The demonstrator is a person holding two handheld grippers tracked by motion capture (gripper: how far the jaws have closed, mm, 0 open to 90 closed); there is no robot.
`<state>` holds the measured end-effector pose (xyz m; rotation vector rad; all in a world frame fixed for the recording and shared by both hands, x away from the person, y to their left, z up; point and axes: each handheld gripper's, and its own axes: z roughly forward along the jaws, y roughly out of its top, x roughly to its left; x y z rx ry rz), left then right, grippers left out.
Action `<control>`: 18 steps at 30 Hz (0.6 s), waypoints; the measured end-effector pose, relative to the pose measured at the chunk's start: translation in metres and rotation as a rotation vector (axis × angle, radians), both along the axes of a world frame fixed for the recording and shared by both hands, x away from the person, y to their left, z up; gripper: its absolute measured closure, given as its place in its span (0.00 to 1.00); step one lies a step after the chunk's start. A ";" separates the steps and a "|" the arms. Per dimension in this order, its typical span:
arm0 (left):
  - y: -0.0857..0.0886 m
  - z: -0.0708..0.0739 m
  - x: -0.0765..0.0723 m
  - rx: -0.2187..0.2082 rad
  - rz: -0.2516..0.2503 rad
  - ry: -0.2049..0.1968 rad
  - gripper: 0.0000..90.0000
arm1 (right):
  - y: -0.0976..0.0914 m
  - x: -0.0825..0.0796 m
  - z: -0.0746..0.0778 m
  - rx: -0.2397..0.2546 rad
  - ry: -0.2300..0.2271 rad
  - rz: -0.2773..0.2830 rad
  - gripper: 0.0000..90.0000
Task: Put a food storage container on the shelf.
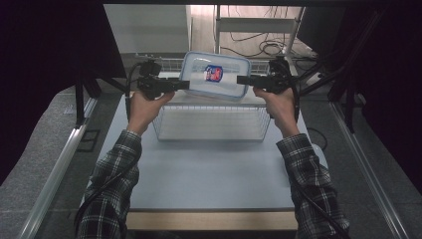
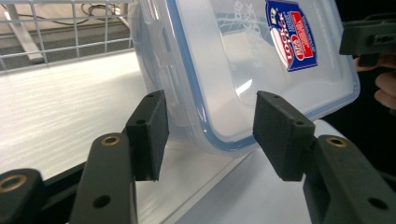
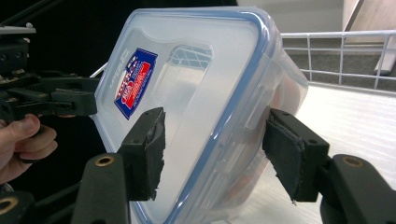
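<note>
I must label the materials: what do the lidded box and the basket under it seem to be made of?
The lidded box looks like clear, glossy plastic: the basket wires show through it, and a blue seal rims the lid. The basket seems to be thin white wire, probably coated metal.

Both grippers (image 1: 183,85) (image 1: 243,79) raised, fingers apart

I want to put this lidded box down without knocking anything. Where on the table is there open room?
The widest bare patch of the table lies between the wire basket and the near wooden edge, flanked by the two sleeves. It is crowded farther back, where both grippers flank the plastic box above the basket and a second wire rack.
</note>
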<state>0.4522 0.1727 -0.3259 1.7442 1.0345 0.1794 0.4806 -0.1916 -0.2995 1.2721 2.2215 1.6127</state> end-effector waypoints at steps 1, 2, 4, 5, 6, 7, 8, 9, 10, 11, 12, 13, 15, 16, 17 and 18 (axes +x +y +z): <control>0.000 0.000 0.000 0.000 0.000 0.000 0.51 | 0.000 0.001 0.000 0.002 0.003 0.000 0.44; 0.000 0.000 0.000 -0.004 -0.001 0.003 0.51 | 0.000 0.002 0.000 0.004 0.006 -0.002 0.44; 0.000 0.000 0.000 -0.017 -0.001 0.005 0.51 | 0.001 0.002 0.001 -0.006 0.000 -0.026 0.43; 0.000 0.000 0.000 -0.027 -0.006 0.009 0.51 | 0.003 0.001 0.003 -0.029 -0.014 -0.045 0.43; 0.001 0.001 0.000 -0.036 -0.011 0.015 0.51 | 0.004 0.000 0.004 -0.062 -0.031 -0.064 0.42; 0.001 0.001 0.000 -0.036 -0.011 0.015 0.50 | 0.004 0.000 0.004 -0.062 -0.031 -0.064 0.42; 0.002 0.001 0.000 -0.047 -0.011 0.017 0.49 | 0.009 0.000 0.004 -0.116 -0.049 -0.083 0.43; 0.003 0.001 0.000 -0.053 -0.005 0.015 0.49 | 0.010 -0.001 0.003 -0.114 -0.046 -0.075 0.46; 0.003 0.001 0.000 -0.053 -0.005 0.015 0.49 | 0.011 0.000 0.001 -0.107 -0.038 -0.062 0.46; 0.004 0.002 0.000 -0.057 0.003 0.015 0.48 | 0.011 0.000 0.000 -0.099 -0.032 -0.068 0.47; 0.005 0.002 0.000 -0.053 0.011 0.012 0.48 | 0.011 0.000 0.000 -0.095 -0.031 -0.068 0.50; 0.006 0.003 -0.001 -0.048 0.023 0.004 0.48 | 0.011 0.000 0.000 -0.095 -0.030 -0.067 0.52; 0.007 0.004 -0.001 -0.040 0.039 -0.007 0.50 | 0.009 -0.001 0.001 -0.087 -0.030 -0.062 0.59; 0.008 0.005 -0.001 -0.039 0.046 -0.008 0.50 | 0.010 -0.001 0.002 -0.082 -0.024 -0.055 0.59; 0.008 0.005 -0.001 -0.036 0.045 -0.007 0.50 | 0.010 -0.002 0.002 -0.083 -0.021 -0.055 0.60; 0.008 0.006 -0.002 -0.034 0.045 -0.007 0.50 | 0.011 -0.003 0.003 -0.091 -0.026 -0.056 0.60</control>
